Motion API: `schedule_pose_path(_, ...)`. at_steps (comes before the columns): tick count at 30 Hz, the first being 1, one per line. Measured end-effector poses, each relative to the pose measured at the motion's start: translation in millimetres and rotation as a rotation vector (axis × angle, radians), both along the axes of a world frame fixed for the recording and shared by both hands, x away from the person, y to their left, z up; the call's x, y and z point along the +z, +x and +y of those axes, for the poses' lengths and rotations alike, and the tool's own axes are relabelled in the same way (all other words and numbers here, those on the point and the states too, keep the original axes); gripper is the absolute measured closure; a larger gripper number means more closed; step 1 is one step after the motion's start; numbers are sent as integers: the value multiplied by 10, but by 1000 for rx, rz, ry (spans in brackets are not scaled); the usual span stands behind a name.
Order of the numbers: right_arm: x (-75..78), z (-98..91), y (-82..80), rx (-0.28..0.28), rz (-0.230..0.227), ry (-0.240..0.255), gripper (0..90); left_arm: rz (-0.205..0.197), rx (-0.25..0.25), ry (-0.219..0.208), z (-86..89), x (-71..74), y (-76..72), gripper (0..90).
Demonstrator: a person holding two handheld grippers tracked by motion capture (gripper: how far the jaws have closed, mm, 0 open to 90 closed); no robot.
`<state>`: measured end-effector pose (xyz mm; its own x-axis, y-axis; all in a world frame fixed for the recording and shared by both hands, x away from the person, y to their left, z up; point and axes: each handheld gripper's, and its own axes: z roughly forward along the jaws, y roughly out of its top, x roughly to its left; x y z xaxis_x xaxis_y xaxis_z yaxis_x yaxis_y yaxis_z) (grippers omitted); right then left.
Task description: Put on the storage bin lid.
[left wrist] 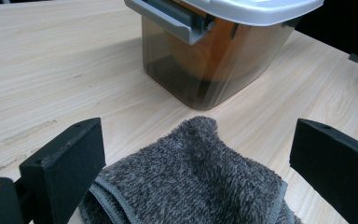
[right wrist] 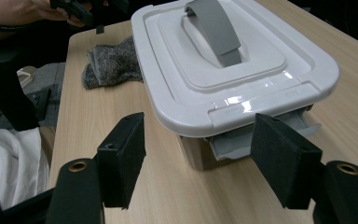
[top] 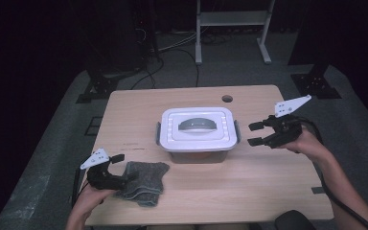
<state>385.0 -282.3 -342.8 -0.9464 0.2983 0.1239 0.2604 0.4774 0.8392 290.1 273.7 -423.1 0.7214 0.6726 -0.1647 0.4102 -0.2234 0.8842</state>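
A lidded storage box (top: 197, 134) is sitting mid-table, its white lid with grey handle (right wrist: 216, 28) closed over a smoky translucent body; something orange-brown is showing through the wall, too blurred to identify. The right gripper (top: 258, 133) is hovering just beside the box's right-end latch (right wrist: 261, 137), jaws spread and empty. The left gripper (top: 120, 168) is straddling a folded grey towel (left wrist: 191, 186), jaws wide, pads not pressing it.

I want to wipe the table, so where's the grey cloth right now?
In the high view the grey cloth lies near the table's front left edge, just ahead of the left gripper and in front of the lidded box.
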Motion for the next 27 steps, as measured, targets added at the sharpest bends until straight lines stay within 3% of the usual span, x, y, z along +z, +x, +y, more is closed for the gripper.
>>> schedule_pose_path(27,-417,-259,-177,-57,57,22,323,4,5,4,14,-4,-4,25)
